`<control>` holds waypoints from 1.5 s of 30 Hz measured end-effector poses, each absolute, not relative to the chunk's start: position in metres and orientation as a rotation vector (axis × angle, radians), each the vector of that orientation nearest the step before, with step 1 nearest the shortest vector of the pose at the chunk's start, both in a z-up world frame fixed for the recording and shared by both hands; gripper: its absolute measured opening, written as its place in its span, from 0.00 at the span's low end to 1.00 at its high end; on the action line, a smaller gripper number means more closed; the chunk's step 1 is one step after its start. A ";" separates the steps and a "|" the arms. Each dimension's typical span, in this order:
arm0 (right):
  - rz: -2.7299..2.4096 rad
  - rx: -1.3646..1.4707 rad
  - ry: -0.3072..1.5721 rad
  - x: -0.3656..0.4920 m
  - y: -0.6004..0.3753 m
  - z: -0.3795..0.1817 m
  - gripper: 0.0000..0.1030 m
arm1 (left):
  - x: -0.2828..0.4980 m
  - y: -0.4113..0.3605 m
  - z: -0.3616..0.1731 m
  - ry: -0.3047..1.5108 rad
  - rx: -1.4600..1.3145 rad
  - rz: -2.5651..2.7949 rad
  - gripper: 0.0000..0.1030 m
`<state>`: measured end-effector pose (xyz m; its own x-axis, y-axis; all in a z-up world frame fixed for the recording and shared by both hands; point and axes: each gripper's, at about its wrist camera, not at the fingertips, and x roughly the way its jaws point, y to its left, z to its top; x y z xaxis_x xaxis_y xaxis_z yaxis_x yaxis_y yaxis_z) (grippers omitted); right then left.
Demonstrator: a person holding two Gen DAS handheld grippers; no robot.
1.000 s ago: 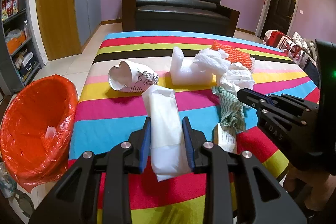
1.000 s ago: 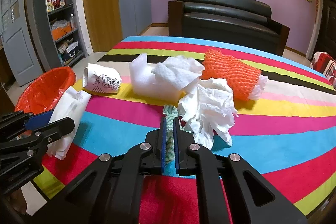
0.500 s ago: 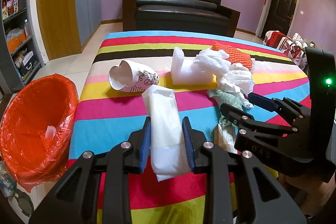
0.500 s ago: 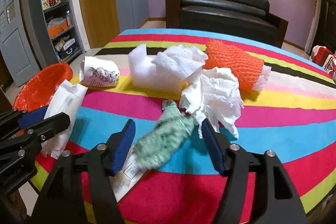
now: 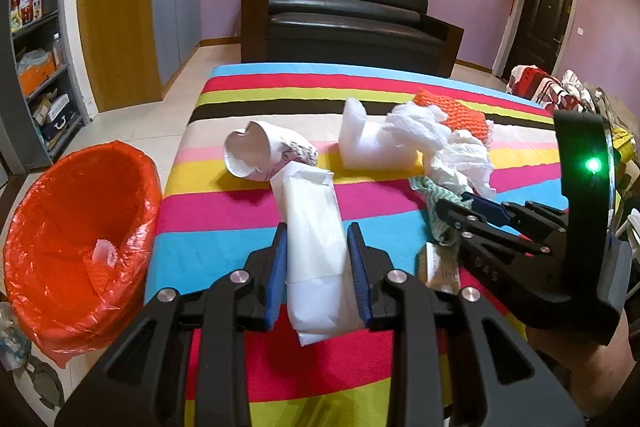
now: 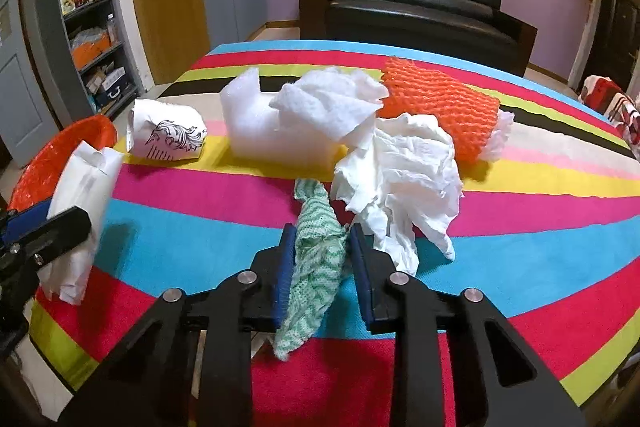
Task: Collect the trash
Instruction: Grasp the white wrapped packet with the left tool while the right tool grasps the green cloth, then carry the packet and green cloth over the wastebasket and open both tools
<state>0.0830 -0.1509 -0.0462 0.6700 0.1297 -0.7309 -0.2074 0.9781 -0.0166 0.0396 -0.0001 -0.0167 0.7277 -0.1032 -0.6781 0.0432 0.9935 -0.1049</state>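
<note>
Green-and-white chevron cloth (image 6: 318,259): crumpled strip on the striped tablecloth (image 6: 520,251), lying lengthwise between the right gripper (image 6: 322,259) pads. Jaws have just been closing; pads now pinch the cloth at mid-length, lower end dangling toward the camera. Best practice, as I judge it: confirm the pinch holds the bulk (not one loose fold), lift straight up clear of the white crumpled tissue (image 6: 400,183) just beside it, then carry left to the orange-lined bin (image 5: 76,251). Left gripper (image 5: 316,259) is clamped on a white folded paper packet (image 5: 312,231), held above the table edge, bin to its left.
</note>
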 end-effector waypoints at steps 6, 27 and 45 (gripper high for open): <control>0.207 -0.093 0.778 0.079 -0.148 -0.035 0.24 | 0.040 0.012 -0.011 0.737 -0.098 -0.057 0.28; 0.332 -0.083 0.642 0.078 -0.068 0.015 0.24 | 0.026 0.097 0.013 0.680 -0.189 0.102 0.28; 0.440 -0.065 0.662 0.079 0.014 0.014 0.24 | 0.002 0.183 0.028 0.642 -0.232 0.255 0.28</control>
<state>0.0790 0.0136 0.0140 0.7004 0.3742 -0.6077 -0.4153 0.9062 0.0793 0.0025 0.1826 0.0278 0.7717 0.1619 -0.6151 -0.3043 0.9432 -0.1335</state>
